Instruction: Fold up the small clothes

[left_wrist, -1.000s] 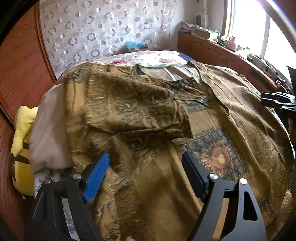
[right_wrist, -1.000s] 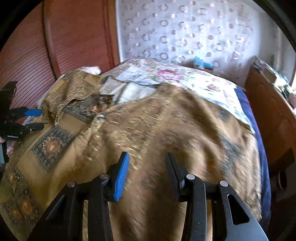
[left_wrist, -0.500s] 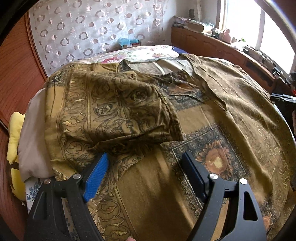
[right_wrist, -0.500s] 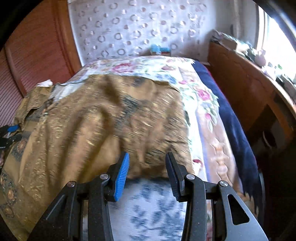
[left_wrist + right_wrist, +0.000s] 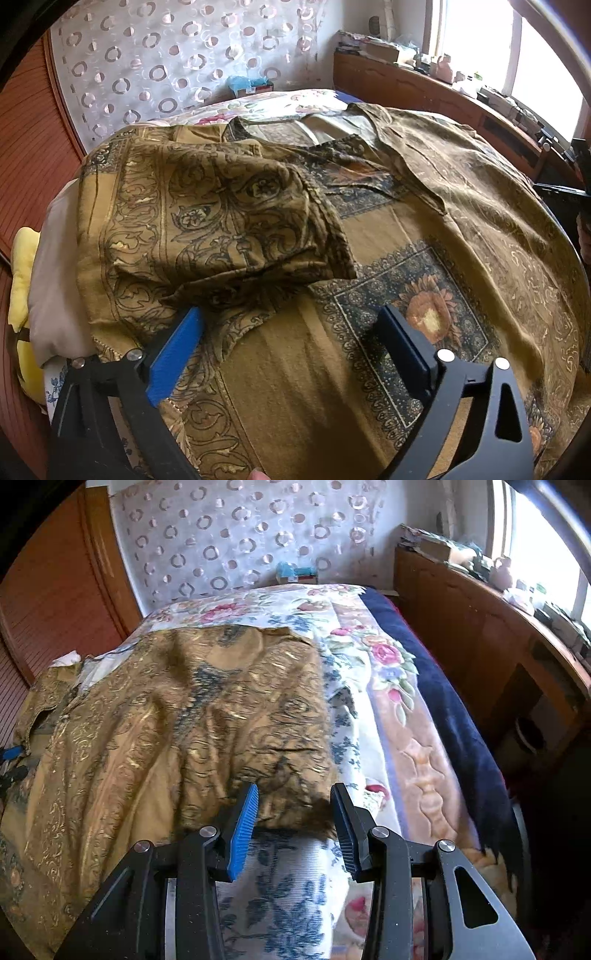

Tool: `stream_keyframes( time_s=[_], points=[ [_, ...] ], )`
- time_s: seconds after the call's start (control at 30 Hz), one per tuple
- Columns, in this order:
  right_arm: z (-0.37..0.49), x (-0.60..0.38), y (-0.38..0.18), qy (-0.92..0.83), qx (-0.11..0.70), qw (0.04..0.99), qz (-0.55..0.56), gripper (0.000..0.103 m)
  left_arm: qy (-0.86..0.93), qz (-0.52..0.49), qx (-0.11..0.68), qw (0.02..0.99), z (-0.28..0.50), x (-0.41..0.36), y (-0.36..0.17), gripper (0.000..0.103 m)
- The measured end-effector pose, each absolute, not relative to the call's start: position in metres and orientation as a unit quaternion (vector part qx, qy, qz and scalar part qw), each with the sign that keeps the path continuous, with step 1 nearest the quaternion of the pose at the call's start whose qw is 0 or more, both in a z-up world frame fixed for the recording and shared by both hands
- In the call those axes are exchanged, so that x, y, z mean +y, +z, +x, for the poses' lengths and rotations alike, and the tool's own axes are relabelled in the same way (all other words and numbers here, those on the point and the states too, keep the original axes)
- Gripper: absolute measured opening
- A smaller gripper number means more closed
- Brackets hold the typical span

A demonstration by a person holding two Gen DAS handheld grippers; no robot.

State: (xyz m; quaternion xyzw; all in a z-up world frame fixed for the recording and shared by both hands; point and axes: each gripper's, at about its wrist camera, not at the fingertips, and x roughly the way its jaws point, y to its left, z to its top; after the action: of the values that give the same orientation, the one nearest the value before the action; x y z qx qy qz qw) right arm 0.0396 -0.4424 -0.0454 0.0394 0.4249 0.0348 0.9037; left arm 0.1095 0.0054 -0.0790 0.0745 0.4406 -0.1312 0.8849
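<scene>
The olive-gold printed garment with dark scrollwork and sunflower panels point(image 5: 388, 258) lies spread across the bed in front of me, and one side is already done: its sleeve-side flap point(image 5: 229, 221) is turned in over the body and sits there as a neat doubled layer. My left gripper point(image 5: 291, 332) hovers just above the cloth below that flap, its jaws having just been opening wide, with nothing pinched between them, only fabric lying flat underneath.

Over on the other side, my right gripper point(image 5: 293, 812) is lined up on the garment's far edge point(image 5: 291, 805), where the cloth ends on the white bedsheet with blue flowers point(image 5: 291, 897). Its jaws stand partly apart, the hem lying just ahead of and between the blue pads point(image 5: 242, 830), which aren't pressing on it that I can see, so nothing is gripped yet.

So I'd call this roughly a third along: one side folded, the opposite side still flat and a little rumpled, and the lengthwise folds not begun. I reckon the next job is to pinch that right edge and carry it across.

Beyond the garment, a flowered pink-and-cream quilt point(image 5: 388, 672) and a navy blanket point(image 5: 454, 716) run alongside.
</scene>
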Motion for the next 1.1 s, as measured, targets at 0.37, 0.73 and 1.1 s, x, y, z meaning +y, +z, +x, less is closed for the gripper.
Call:
stream_keyframes(
  time_s=[0.37, 0.73, 1.1],
  points=[
    [0.054, -0.459, -0.053, 0.055, 0.432, 0.896, 0.084, 0.037, -0.132, 0.076, 0.445, 0.883, 0.110, 0.002, -0.081, 0.103],
    [0.044, -0.432, -0.043, 0.033, 0.414, 0.910, -0.002, 0.009, -0.107, 0.089, 0.424, 0.895, 0.104, 0.000, -0.075, 0.103],
    [0.034, -0.391, -0.016, 0.069, 0.356, 0.932, -0.022, 0.008, -0.113, 0.031, 0.320, 0.940, 0.077, 0.000, -0.023, 0.103]
  ],
)
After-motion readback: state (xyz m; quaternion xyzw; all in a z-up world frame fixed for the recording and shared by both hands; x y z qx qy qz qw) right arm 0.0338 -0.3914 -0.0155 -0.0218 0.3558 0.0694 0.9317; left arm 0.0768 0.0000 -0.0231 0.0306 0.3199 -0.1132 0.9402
